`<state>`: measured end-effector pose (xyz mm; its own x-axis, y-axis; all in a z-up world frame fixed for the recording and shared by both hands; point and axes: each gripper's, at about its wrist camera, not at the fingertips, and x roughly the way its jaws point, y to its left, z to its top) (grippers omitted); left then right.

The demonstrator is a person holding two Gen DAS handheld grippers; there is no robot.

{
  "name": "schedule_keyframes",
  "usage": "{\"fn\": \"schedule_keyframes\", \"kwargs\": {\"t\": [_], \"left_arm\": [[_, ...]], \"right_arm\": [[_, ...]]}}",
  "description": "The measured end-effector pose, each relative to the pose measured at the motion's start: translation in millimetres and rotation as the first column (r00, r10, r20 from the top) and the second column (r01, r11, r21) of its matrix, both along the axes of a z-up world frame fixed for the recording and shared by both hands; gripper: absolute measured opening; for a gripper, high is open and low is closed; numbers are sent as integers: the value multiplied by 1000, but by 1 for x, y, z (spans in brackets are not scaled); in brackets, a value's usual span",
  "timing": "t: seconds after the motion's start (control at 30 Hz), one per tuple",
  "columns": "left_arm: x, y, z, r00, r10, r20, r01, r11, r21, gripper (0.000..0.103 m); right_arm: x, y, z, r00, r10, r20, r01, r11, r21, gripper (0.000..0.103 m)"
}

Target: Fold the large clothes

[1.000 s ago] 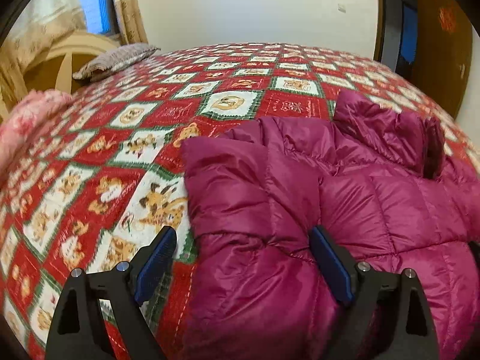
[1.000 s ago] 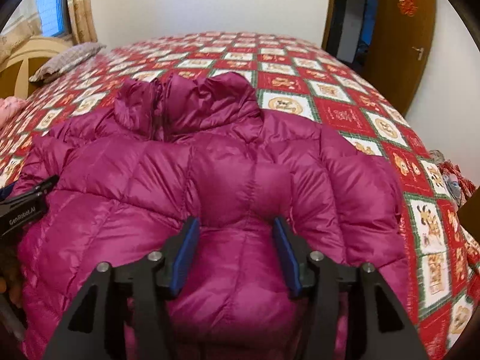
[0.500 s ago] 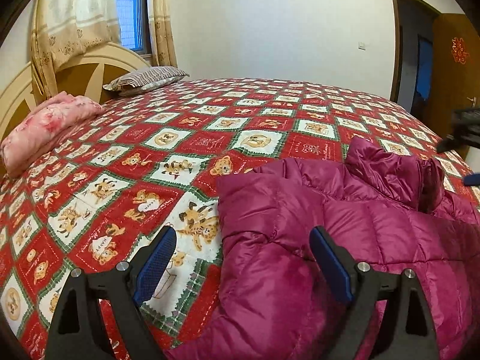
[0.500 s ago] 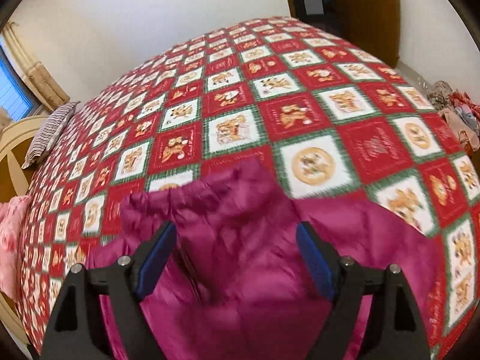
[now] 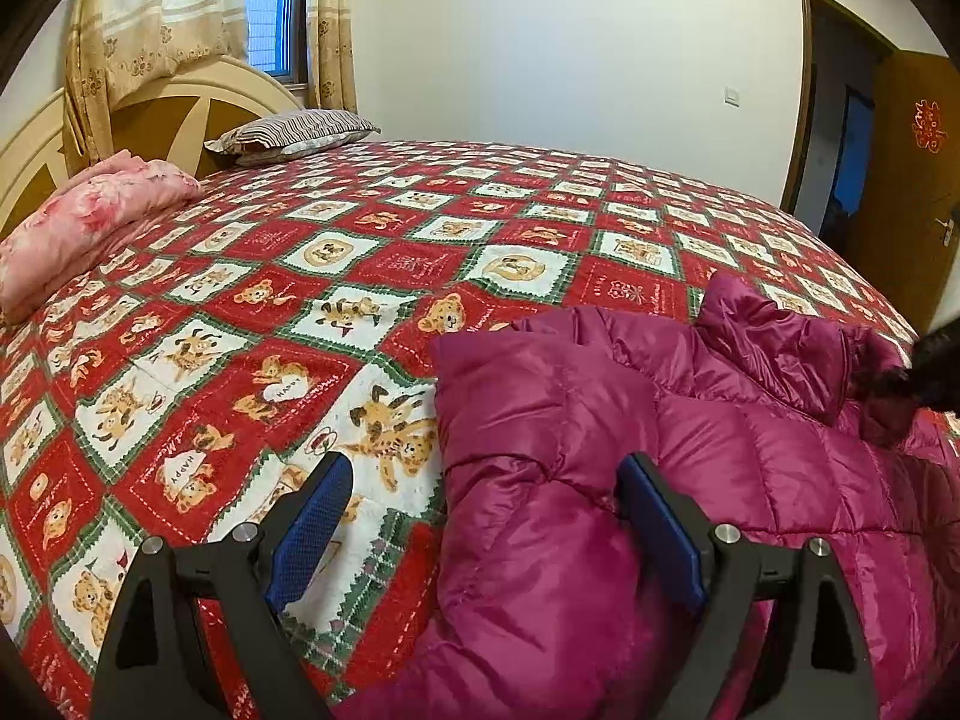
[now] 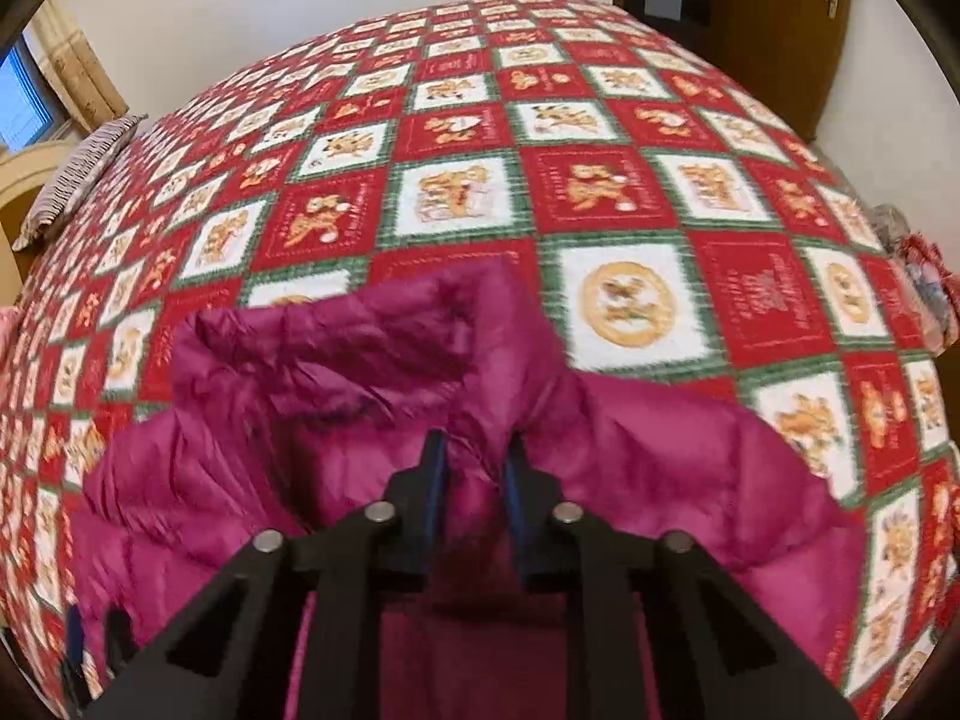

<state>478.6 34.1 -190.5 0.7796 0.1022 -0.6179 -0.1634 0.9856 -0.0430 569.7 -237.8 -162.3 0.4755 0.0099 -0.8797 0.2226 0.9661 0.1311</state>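
A magenta puffer jacket [image 5: 690, 450] lies on the red patchwork bedspread [image 5: 360, 276], its sleeve folded over the body. My left gripper [image 5: 486, 516] is open and empty, straddling the jacket's left edge near the bed's front. My right gripper [image 6: 474, 468] is shut on the jacket's collar [image 6: 372, 354], at the jacket's [image 6: 660, 492] neck. The right gripper also shows as a dark blur at the right edge of the left wrist view [image 5: 924, 372], at the collar [image 5: 774, 336].
A pink folded quilt [image 5: 78, 228] and a striped pillow [image 5: 294, 132] lie by the headboard at the far left. A brown door [image 5: 906, 180] stands at the right. A pile of clothes [image 6: 924, 288] lies past the bed's right edge.
My right gripper moved forward to the collar and closed on it. The left gripper rose and tilted up a little, staying open at the jacket's left edge.
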Motion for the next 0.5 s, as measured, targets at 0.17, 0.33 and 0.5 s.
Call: {"fn": "schedule_keyframes", "kwargs": {"t": [0.17,0.33,0.5], "left_arm": [[0,0,0,1000,2,2,-2,1000,9,91],[-1,0,0,1000,2,1,-2,1000,7,91],[0,0,0,1000,-7,-6,7,1000,8,91]], "right_arm": [[-18,-12,-8,1000,-26,1,26,999,-31,12],[-37,-31,-28,994,-110,-11,110,994,-21,9],[-56,-29,-41,988,-90,124,99,993,-66,4]]}}
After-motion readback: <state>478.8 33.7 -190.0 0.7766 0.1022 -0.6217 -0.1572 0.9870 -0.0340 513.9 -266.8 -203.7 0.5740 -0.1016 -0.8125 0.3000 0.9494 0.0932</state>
